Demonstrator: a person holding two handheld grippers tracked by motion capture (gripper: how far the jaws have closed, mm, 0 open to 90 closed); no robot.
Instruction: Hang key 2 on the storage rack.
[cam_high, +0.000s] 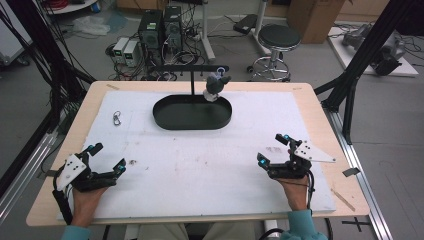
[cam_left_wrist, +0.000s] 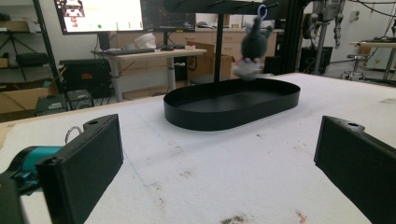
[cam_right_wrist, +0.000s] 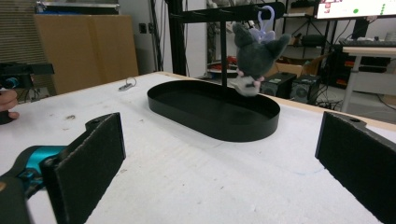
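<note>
Left gripper (cam_high: 106, 159) low over the white mat (cam_high: 200, 165) at the near left corner, jaws spread wide, nothing between them. Right gripper (cam_high: 272, 149) low over the mat at the near right, jaws likewise spread and empty. Well ahead of both, between their lines of sight: black oval tray (cam_high: 165, 117) with an upright post and crossbar (cam_high: 185, 67). Grey plush keychain (cam_high: 216, 85) hanging from the crossbar by a pale loop (cam_right_wrist: 266, 21), dangling above the tray's far right end, ahead and to the right of the left gripper, ahead and to the left of the right one. Small metal clip (cam_high: 117, 118) flat on the mat, ahead of the left gripper and left of the tray, apart from both. Left hand (cam_right_wrist: 7, 105) far off to the left in the right gripper view.
</note>
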